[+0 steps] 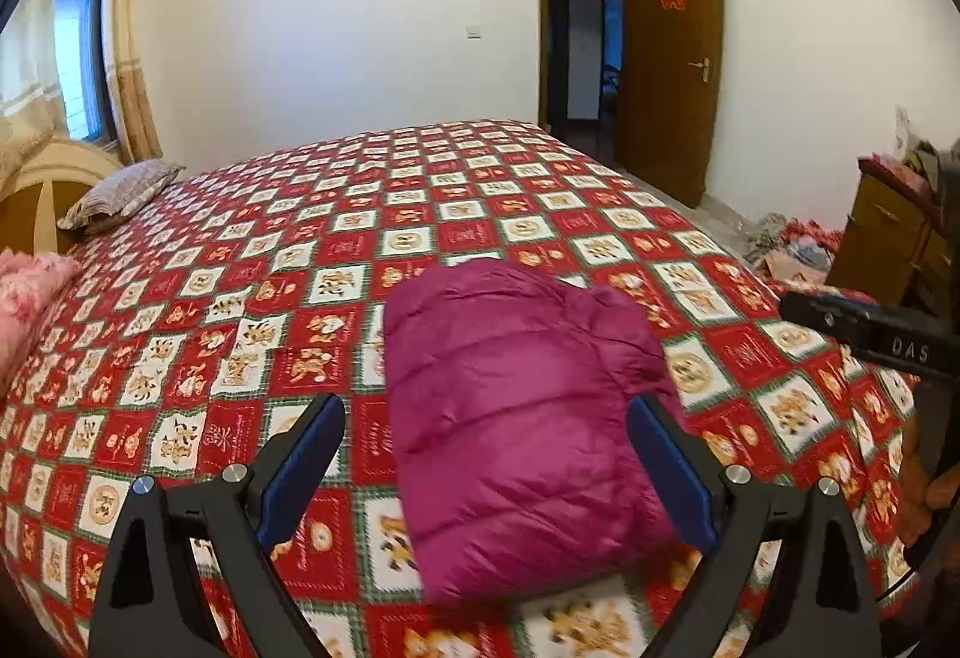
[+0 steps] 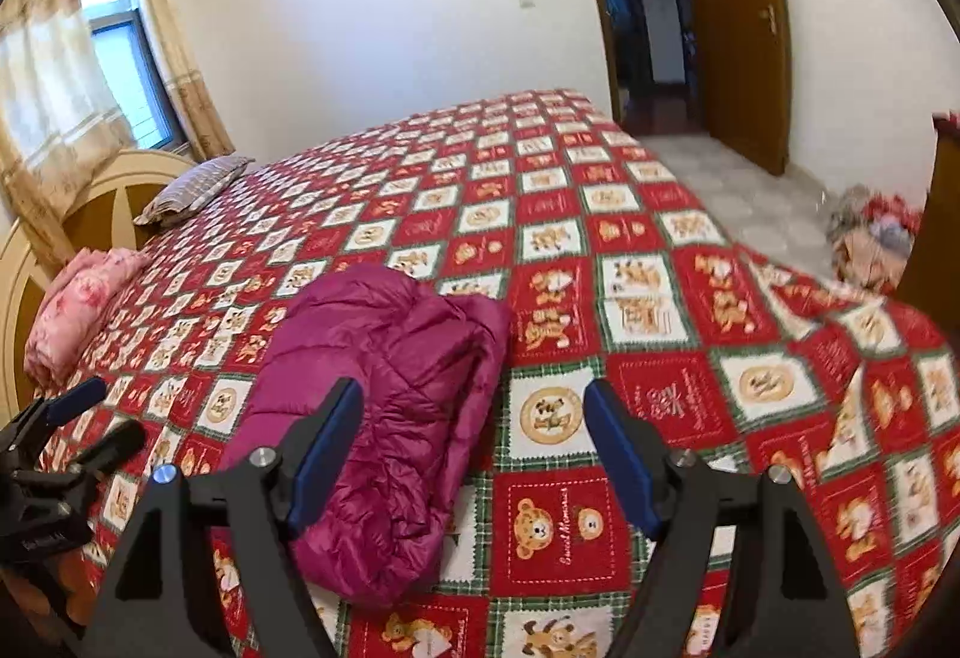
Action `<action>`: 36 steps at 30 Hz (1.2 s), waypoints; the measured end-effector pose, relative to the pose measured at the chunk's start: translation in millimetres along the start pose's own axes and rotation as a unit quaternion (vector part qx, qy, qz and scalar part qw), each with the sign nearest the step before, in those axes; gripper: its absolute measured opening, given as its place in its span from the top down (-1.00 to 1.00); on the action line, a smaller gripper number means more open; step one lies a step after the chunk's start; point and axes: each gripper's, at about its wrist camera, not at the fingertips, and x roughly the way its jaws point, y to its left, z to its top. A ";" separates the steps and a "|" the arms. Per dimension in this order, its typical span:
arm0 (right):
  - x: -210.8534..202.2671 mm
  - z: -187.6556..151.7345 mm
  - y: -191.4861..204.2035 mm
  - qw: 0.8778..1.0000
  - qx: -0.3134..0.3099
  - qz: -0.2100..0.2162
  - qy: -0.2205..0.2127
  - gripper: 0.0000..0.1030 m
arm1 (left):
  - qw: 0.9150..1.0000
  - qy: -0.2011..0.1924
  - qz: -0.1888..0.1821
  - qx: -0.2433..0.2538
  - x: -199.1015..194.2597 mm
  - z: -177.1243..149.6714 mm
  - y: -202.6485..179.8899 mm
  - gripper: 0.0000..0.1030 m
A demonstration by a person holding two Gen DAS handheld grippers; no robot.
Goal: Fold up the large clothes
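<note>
Count, both wrist views:

- Bed (image 1: 252,310): 1, under a red-and-white teddy-bear patchwork cover.
- Magenta puffer jacket (image 1: 522,418): 1, folded into a bundle, near the bed's near edge.
- Pillow (image 1: 120,193), grey patterned: 1, at the head end by the far corner.
- Pink floral quilt (image 1: 30,292), folded: 1, at the head end nearer the near edge.
- Grippers: 2, left gripper (image 1: 486,472) and right gripper (image 2: 474,454); 2 blue-padded fingers each, 4 fingers total.
- Door (image 1: 669,58): 1, brown.
- Window (image 1: 75,28): 1.
- Curtain panels: 2 counted in the right wrist view.
- Wooden cabinet (image 1: 888,238): 1.
- Heap of items on the floor (image 2: 873,232): 1; individual pieces cannot be counted.
</note>
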 end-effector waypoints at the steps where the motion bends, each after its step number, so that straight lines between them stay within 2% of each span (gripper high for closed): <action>1: 1.9 -1.4 -1.4 1.000 0.005 0.006 -0.004 -0.53 | 1.000 -0.001 -0.002 -0.013 5.2 0.5 11.5 -0.85; 6: 19.3 -5.2 3.3 0.999 0.020 0.028 -0.022 -0.54 | 0.998 -0.004 0.019 -0.058 29.3 1.8 58.5 -0.85; 9: 34.2 -4.5 7.3 0.999 0.023 0.033 -0.019 -0.78 | 0.997 -0.002 0.022 -0.073 46.9 -0.8 73.2 -0.85; 14: 75.3 -9.2 -0.9 0.998 0.046 0.032 0.021 -0.79 | 0.994 0.052 0.004 -0.097 101.2 -4.4 82.2 -0.85; 16: 88.8 -13.5 -7.5 0.996 0.064 0.045 0.037 -0.79 | 0.991 0.072 -0.001 -0.112 123.9 -5.6 82.0 -0.85; 20: 114.2 -23.3 -16.2 0.991 0.087 0.077 0.064 -0.79 | 0.991 0.092 0.003 -0.101 152.2 -4.7 69.0 -0.85; 25: 137.3 -29.0 -11.0 0.988 0.085 0.092 0.091 -0.79 | 0.992 0.094 0.018 -0.085 169.2 -0.9 57.1 -0.85; 36: 158.4 -30.9 -9.8 0.985 0.080 0.112 0.104 -0.85 | 0.992 0.098 0.036 -0.071 185.9 -2.8 57.1 -0.85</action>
